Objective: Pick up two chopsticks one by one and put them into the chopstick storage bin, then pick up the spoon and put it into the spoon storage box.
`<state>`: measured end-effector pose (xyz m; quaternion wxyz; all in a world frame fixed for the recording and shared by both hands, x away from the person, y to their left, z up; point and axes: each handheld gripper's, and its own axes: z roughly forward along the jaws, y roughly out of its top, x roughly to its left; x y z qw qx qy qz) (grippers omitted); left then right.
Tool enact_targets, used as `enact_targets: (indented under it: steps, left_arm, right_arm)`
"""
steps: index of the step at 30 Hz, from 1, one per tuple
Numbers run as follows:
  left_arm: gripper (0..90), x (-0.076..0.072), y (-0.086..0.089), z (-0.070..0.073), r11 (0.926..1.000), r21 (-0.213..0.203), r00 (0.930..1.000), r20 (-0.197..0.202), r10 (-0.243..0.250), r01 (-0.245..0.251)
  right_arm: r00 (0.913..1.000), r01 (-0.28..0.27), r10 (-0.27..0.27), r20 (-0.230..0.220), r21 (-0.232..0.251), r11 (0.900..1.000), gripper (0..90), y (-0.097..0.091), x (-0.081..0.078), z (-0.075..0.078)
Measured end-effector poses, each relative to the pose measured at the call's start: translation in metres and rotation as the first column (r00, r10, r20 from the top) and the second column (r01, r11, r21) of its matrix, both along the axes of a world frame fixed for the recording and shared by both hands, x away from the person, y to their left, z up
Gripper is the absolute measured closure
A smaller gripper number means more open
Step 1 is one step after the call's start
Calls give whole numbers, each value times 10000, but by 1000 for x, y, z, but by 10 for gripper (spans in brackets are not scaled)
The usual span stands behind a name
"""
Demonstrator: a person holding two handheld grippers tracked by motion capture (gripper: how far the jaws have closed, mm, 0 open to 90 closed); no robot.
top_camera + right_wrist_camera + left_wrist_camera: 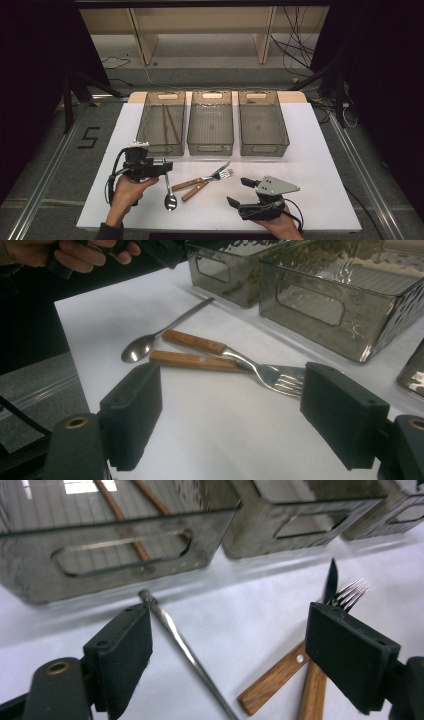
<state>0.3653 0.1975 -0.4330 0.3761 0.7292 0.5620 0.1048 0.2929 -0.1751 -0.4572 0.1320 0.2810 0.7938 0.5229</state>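
Counting three bins (pixel 210 122), one spoon (pixel 170 199).

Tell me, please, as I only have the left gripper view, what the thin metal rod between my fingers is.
Observer: It is the handle of a spoon. Its bowl lies at the end nearer the person.
Operator: Thank you. Where is the right gripper?
Observer: The right gripper is to the right of the fork, open, with nothing between its fingers.
Operator: Do the middle and right bins hold anything?
Observer: Both the middle bin and the right bin look empty. The left bin holds two chopsticks.
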Motion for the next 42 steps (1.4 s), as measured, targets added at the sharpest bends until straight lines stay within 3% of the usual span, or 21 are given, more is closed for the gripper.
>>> enact_targets:
  steps: [9, 16, 20, 31, 42]
  left_arm:
    - [208, -4, 2, -12, 9989, 424, 9992, -327, 216, -202]
    - [216, -5, -5, -22, 9961, 882, 9984, -555, 137, -87]
    - [225, -5, -7, -24, 9955, 946, 9977, -656, 154, -92]
    - [299, -8, -12, -33, 9922, 1219, 9959, -888, -170, 278]
    - [443, -11, -20, -41, 9861, 1548, 9945, -941, -459, 601]
  right_arm:
    - [10000, -16, 16, -4, -42, 10000, 253, 1, 0, -1]
    - [10000, 38, -38, 31, -65, 10000, 253, 0, -1, 0]
    - [10000, 43, -43, -6, -74, 10000, 253, 0, -1, -1]
    - [10000, 72, -72, -39, -90, 9999, 254, 0, -2, -2]
    - [10000, 31, -30, 34, -179, 9998, 254, 2, -2, -2]
